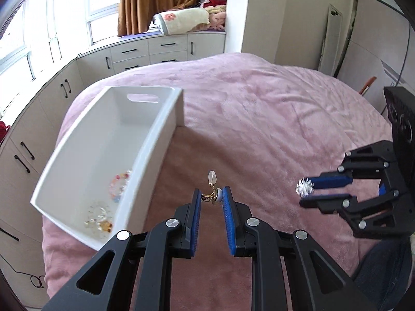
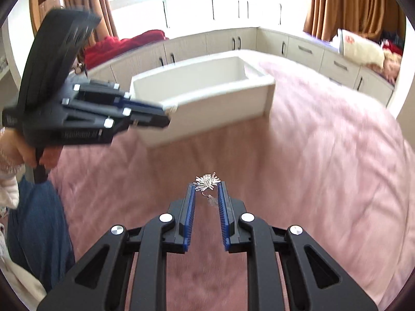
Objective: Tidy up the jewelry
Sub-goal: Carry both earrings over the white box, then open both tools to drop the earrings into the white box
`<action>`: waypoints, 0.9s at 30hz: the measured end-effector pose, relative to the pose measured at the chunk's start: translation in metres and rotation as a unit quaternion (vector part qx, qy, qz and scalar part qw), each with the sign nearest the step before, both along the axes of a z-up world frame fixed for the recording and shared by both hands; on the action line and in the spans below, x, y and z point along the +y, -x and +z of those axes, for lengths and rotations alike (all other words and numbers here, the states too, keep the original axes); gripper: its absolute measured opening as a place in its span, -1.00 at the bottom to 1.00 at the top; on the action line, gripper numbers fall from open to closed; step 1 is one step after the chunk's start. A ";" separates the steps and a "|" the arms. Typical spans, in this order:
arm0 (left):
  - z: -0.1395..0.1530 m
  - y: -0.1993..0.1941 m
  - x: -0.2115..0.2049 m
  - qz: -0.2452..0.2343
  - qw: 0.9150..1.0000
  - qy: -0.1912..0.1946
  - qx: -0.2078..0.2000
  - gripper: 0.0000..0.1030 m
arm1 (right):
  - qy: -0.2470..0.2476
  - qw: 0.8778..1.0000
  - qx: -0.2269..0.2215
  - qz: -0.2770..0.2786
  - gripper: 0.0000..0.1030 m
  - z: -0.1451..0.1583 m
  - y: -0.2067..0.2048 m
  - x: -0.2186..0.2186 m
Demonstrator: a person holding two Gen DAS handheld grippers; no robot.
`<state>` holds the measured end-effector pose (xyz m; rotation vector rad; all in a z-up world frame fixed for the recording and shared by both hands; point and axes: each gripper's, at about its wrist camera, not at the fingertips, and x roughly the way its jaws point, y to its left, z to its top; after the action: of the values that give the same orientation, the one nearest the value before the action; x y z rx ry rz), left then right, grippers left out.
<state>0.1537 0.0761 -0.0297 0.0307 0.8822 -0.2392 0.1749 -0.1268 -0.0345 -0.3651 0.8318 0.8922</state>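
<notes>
My left gripper [image 1: 212,197] is shut on a gold earring [image 1: 211,194] with a white pearl and a clear clip, held above the pink bedspread just right of the white box [image 1: 166,127]. My right gripper [image 2: 206,188] is shut on a spiky silver earring [image 2: 207,181]; it also shows in the left wrist view [image 1: 305,187] to the right. The box holds a colourful bead bracelet [image 1: 119,186] and a clear and gold piece [image 1: 99,217]. In the right wrist view the left gripper [image 2: 166,115] is near the box's [image 2: 207,96] near corner.
The pink bedspread [image 1: 259,108] covers the bed. White drawers and cabinets [image 1: 145,51] line the window wall behind it. Folded blankets [image 1: 184,18] lie on the window seat. A person's blue-clad leg [image 2: 39,220] is at the left.
</notes>
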 end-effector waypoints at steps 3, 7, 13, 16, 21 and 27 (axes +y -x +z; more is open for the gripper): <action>0.014 0.002 0.026 0.027 0.999 0.016 -0.010 -0.57 | -0.011 1.000 -0.019 0.009 -0.65 0.018 -0.009 0.025; 0.026 0.003 0.060 0.062 0.997 0.030 -0.019 -0.57 | -0.034 0.999 -0.036 0.013 -0.65 0.041 -0.022 0.052; 0.033 -0.002 0.095 0.094 0.995 0.023 -0.032 -0.57 | -0.047 0.997 -0.051 0.020 -0.65 0.063 -0.041 0.092; 0.035 -0.004 0.108 0.103 0.994 0.016 -0.034 -0.57 | -0.048 0.997 -0.056 0.025 -0.65 0.066 -0.046 0.109; 0.033 -0.009 0.131 0.119 0.992 0.006 -0.028 -0.57 | -0.055 0.996 -0.056 0.028 -0.64 0.071 -0.061 0.140; 0.016 -0.023 0.151 0.132 0.991 0.010 -0.003 -0.57 | -0.063 0.997 -0.033 0.008 -0.64 0.064 -0.087 0.170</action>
<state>0.1763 0.2272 -0.0137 -0.1035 0.8677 0.0006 0.2617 0.0431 0.0300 -0.2911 0.7088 0.9376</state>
